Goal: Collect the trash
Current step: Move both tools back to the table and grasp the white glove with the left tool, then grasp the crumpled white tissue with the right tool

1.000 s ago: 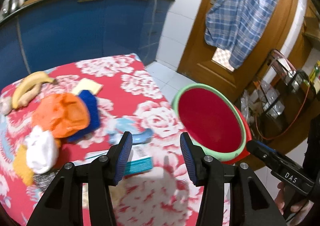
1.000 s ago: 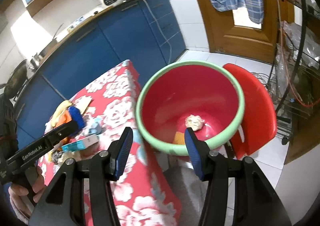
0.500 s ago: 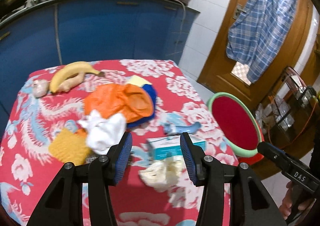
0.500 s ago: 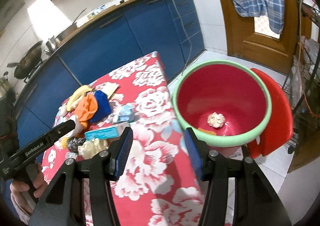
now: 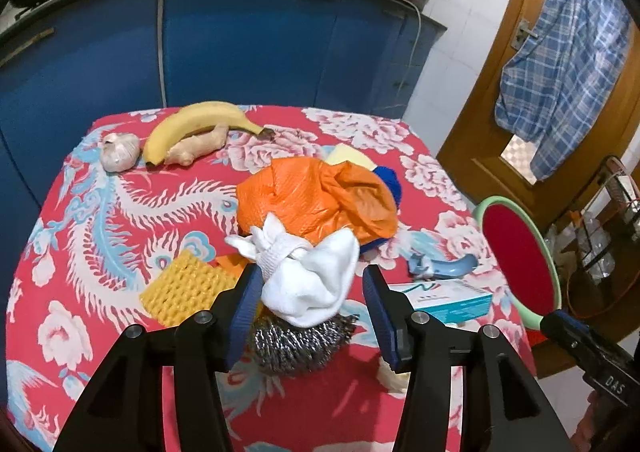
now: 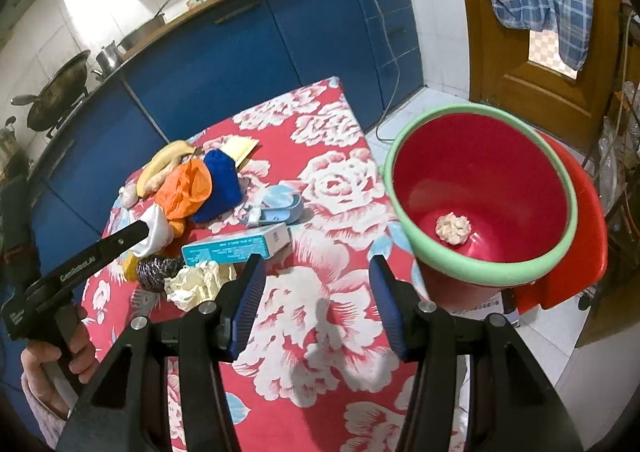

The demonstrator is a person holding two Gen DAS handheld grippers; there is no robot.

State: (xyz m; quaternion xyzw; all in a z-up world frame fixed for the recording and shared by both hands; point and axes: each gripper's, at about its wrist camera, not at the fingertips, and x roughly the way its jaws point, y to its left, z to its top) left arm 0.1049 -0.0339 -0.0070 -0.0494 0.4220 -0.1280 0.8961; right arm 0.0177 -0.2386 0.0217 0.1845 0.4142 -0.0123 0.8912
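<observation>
Although the red bin (image 6: 484, 192) already holds one crumpled paper wad (image 6: 453, 227), I judge the task barely begun, since most of the clutter remains on the table (image 6: 328, 316). The bin stands off the table's right edge, on a red stool (image 6: 576, 252), its green rim just beside the cloth. The near part of the table in front of my right gripper (image 6: 316, 302) is bare, giving open room for travel toward the bin; the far side ends close to blue cabinets (image 5: 240, 44).

Items remaining, largest first: orange plastic bag (image 5: 316, 200), white cloth bundle (image 5: 308, 276), teal box (image 6: 236, 246), steel scourer (image 5: 300, 340), crumpled paper (image 6: 198, 282). Which of the others count as trash I cannot tell.

My left gripper (image 5: 312, 308) has its fingers spread, straddling the white cloth bundle without gripping it. My right gripper's fingers are likewise released and hold nothing, hovering over bare table.
</observation>
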